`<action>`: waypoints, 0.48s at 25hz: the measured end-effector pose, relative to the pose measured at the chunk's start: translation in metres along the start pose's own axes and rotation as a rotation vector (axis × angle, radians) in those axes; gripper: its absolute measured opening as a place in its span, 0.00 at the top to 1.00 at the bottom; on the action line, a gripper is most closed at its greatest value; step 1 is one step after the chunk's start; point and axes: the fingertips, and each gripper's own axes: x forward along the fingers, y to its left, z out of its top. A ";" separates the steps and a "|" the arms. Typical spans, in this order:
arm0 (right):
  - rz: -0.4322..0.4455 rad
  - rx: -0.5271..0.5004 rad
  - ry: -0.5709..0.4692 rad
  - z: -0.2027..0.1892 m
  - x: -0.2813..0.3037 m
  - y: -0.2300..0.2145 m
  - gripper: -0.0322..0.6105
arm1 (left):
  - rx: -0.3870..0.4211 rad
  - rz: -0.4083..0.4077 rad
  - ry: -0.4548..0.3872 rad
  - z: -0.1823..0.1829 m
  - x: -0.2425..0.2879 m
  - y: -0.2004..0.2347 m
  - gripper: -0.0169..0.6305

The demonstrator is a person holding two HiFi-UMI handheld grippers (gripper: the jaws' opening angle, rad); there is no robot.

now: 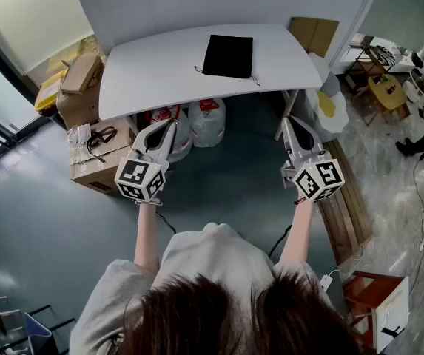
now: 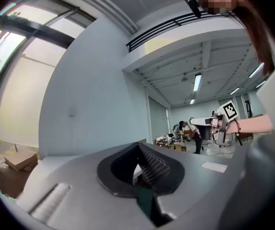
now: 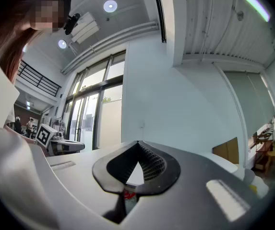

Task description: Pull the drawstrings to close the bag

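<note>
Bag [image 1: 228,55] flat on table [image 1: 145,72] (drawstrings [image 1: 254,80] untouched)

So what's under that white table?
Two white plastic sacks with red print poke out below the white table's near edge. Anything further back is hidden by the tabletop.

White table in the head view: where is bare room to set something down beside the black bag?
Bare top left of the black fabric drawstring bag to the left edge of the white table, and a narrower patch to its right. Crowded: floor left of the table, with cardboard boxes.
</note>
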 end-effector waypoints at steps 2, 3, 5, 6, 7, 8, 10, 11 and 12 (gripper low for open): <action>0.000 0.004 -0.001 -0.001 -0.001 0.000 0.93 | 0.000 -0.002 -0.004 0.000 0.000 -0.001 0.99; 0.000 0.006 -0.001 -0.002 -0.001 0.000 0.93 | -0.001 -0.002 -0.005 0.001 0.001 -0.002 0.99; 0.000 0.007 0.001 -0.001 -0.002 -0.002 0.93 | -0.004 -0.003 -0.005 0.001 0.001 -0.004 0.99; 0.001 0.007 0.002 -0.001 -0.003 -0.003 0.93 | -0.006 -0.004 -0.003 0.001 0.002 -0.005 0.99; 0.001 0.008 0.003 -0.001 -0.003 -0.004 0.93 | -0.007 -0.004 -0.001 0.001 0.003 -0.006 0.99; 0.000 0.009 0.003 0.000 -0.004 -0.006 0.93 | -0.009 -0.003 0.000 0.001 0.003 -0.007 0.99; -0.002 0.012 0.004 -0.001 -0.005 -0.008 0.93 | -0.011 -0.002 0.001 -0.001 0.003 -0.009 0.99; -0.002 0.014 0.005 -0.002 -0.005 -0.009 0.93 | -0.012 -0.001 0.002 -0.002 0.004 -0.009 0.99; 0.000 0.017 0.006 -0.003 -0.005 -0.010 0.93 | -0.013 0.001 0.003 -0.003 0.004 -0.010 0.99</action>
